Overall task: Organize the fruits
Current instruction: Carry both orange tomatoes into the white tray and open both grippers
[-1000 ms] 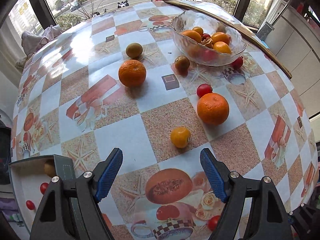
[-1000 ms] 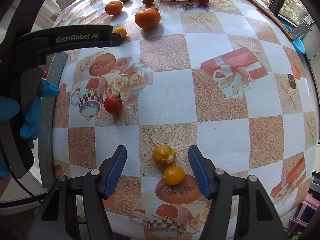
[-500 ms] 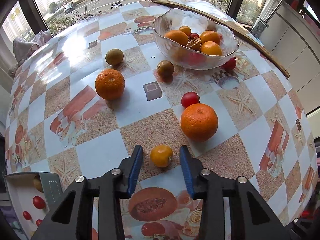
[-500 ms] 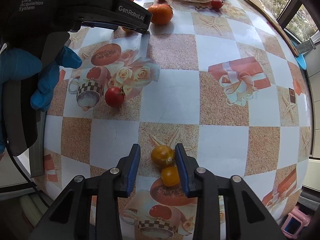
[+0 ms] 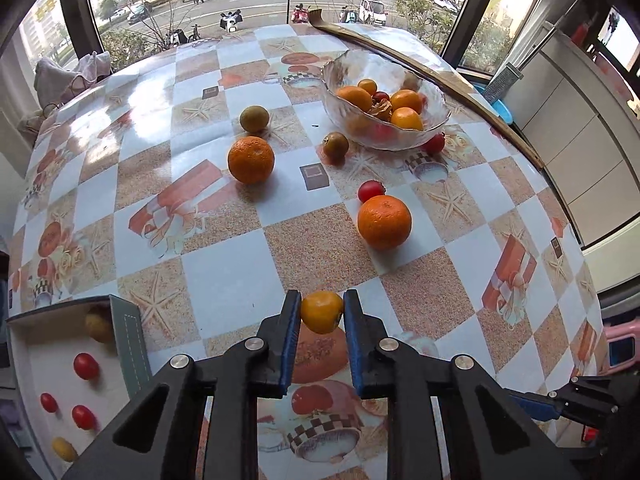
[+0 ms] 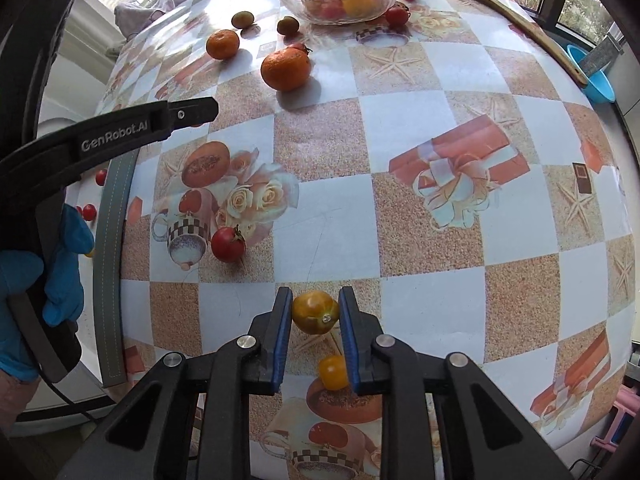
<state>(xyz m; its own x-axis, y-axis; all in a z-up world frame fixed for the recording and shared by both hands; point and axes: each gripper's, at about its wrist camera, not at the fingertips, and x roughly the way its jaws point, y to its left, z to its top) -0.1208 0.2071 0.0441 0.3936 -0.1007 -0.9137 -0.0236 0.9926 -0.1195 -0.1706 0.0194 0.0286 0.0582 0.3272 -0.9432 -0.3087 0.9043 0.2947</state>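
My left gripper (image 5: 322, 310) is shut on a small orange-yellow tomato (image 5: 322, 312) and holds it above the table. My right gripper (image 6: 315, 312) is shut on a yellow-brown tomato (image 6: 315, 312); a smaller yellow tomato (image 6: 333, 371) lies on the table just under the right jaw. Two oranges (image 5: 251, 159) (image 5: 384, 222), a red cherry tomato (image 5: 371, 191) and two brownish tomatoes (image 5: 254, 119) (image 5: 335, 146) lie loose on the table. A glass bowl (image 5: 384, 136) at the back holds several fruits. A red tomato (image 6: 228, 244) lies left of my right gripper.
A white tray (image 5: 52, 364) with a grey rim, holding several small tomatoes, sits off the table's left edge. The left gripper's body and a blue-gloved hand (image 6: 60, 264) fill the left of the right wrist view. A wooden strip (image 5: 460, 84) runs along the far right edge.
Both grippers have closed from wide open onto their tomatoes. The left one has drawn back with its tomato lifted; the right one has gripped the yellow-brown tomato.
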